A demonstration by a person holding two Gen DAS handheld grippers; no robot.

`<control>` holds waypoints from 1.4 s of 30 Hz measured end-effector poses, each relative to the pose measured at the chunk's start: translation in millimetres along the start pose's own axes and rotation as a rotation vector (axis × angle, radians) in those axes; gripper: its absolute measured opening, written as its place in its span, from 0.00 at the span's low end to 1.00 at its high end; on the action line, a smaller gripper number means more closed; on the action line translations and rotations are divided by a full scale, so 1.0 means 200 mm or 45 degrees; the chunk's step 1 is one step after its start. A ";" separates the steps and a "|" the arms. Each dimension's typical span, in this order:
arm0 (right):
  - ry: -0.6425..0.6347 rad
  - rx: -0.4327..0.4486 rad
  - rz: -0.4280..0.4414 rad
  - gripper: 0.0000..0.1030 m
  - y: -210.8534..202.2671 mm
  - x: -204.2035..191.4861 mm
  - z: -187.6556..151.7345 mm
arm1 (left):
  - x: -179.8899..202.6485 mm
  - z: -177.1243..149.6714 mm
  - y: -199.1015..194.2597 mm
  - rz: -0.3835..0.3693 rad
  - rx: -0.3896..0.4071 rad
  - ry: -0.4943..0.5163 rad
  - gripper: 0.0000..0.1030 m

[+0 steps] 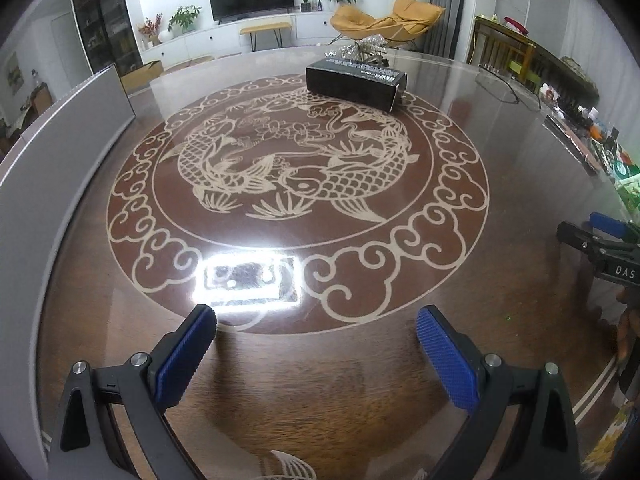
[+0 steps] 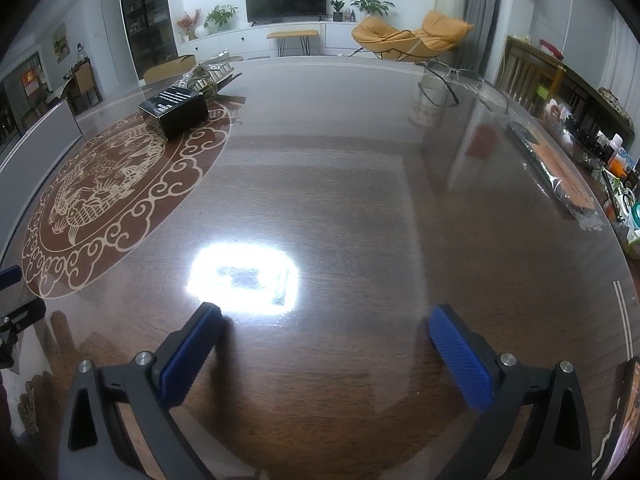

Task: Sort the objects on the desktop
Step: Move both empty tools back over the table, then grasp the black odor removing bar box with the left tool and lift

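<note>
Left tool: fingers spread wide, nothing between the blue pads, held low above the near part of the table. Right tool: likewise spread and empty, over bare wood to the right of the carved fish medallion; its tip also shows at the right edge of the left wrist view. Black box: lying flat on the far rim of the medallion, well apart from both tools. Crinkled silver item: just behind the box; whether touching cannot be told. Eyeglasses: at the far right of the table. Flat packet in clear wrap: along the right edge. Ceiling-light glare: on the glossy top just ahead of the pads.
</note>
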State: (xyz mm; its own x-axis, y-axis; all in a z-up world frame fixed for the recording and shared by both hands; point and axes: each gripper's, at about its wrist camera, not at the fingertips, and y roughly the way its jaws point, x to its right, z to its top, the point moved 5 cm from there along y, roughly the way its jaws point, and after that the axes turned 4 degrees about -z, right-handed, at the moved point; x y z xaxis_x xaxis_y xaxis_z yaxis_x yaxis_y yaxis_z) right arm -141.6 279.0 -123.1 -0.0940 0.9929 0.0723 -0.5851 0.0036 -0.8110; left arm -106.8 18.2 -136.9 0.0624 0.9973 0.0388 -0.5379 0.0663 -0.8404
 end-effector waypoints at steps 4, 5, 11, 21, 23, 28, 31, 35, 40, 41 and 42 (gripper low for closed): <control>0.000 0.000 0.000 1.00 0.00 0.00 0.00 | 0.01 0.01 0.02 -0.010 -0.003 0.002 0.99; 0.000 0.000 0.000 1.00 0.00 0.00 0.00 | 0.01 0.01 0.02 -0.014 -0.004 -0.002 0.99; 0.000 0.000 0.000 1.00 0.00 0.00 0.00 | 0.05 0.15 0.07 -0.067 -0.008 -0.048 0.99; 0.000 0.001 -0.001 1.00 0.00 0.00 0.00 | 0.19 0.96 0.23 -0.064 0.114 -0.150 0.99; 0.000 0.001 -0.001 1.00 0.00 0.00 0.00 | 0.19 1.09 0.32 -0.026 0.092 -0.237 0.99; 0.001 0.000 0.001 1.00 0.00 0.00 0.00 | 0.20 1.24 0.56 0.067 -0.026 -0.418 0.99; 0.001 0.001 0.000 1.00 0.00 0.00 0.00 | 0.19 1.23 0.65 0.215 -0.072 -0.433 0.99; 0.001 0.001 -0.001 1.00 0.00 0.00 0.00 | 0.17 1.14 0.71 0.208 -0.105 -0.468 1.00; 0.001 0.001 -0.001 1.00 0.00 0.00 0.00 | 0.11 1.10 0.71 0.223 -0.068 -0.436 0.85; 0.001 0.001 -0.001 1.00 0.00 0.00 0.00 | 0.11 1.10 0.70 0.226 -0.049 -0.422 0.67; 0.001 0.001 -0.001 1.00 0.00 0.00 0.00 | 0.10 1.10 0.67 0.217 -0.016 -0.389 0.58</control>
State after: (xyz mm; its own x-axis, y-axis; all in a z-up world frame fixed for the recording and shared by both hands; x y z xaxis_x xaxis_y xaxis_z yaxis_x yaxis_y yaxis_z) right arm -141.3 278.9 -123.2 -0.0930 0.9930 0.0723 -0.5858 0.0041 -0.8104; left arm -362.6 53.9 -130.7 -0.2829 0.9575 0.0554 -0.5087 -0.1008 -0.8550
